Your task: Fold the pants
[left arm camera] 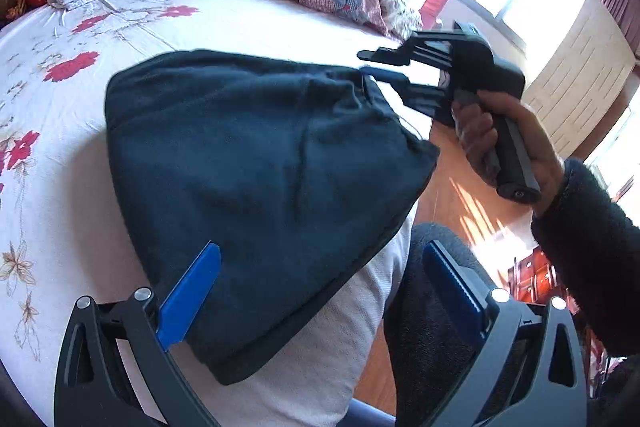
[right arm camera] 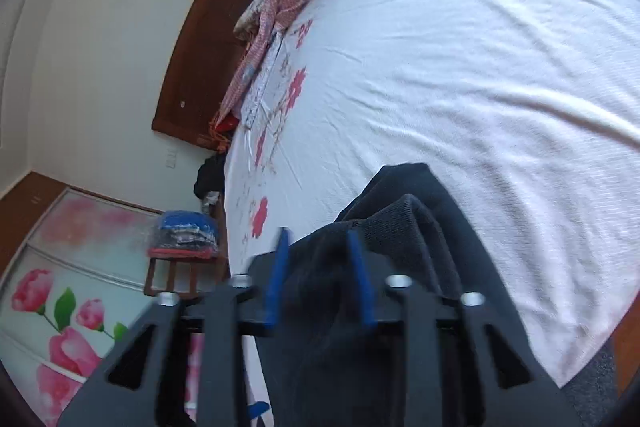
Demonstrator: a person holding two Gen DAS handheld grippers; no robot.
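dark pants [left arm camera: 256, 195] folded on bed [left arm camera: 80, 147]; left gripper [left arm camera: 320, 291] wide open, empty; right gripper [right arm camera: 320, 275] pinching pants

The pants [left arm camera: 256, 187] are dark, matt cloth with a soft, slightly fuzzy nap and a ribbed knit band. The bed sheet [left arm camera: 248, 23] is smooth, faintly creased cotton-like cloth, printed with red flowers. The left gripper [left arm camera: 320, 307] looks like matt black plastic with shiny metal screws and smooth blue plastic fingers [left arm camera: 188, 303]. The floor [left arm camera: 460, 195] is glossy wood. The headboard [right arm camera: 208, 39] is dark polished wood.
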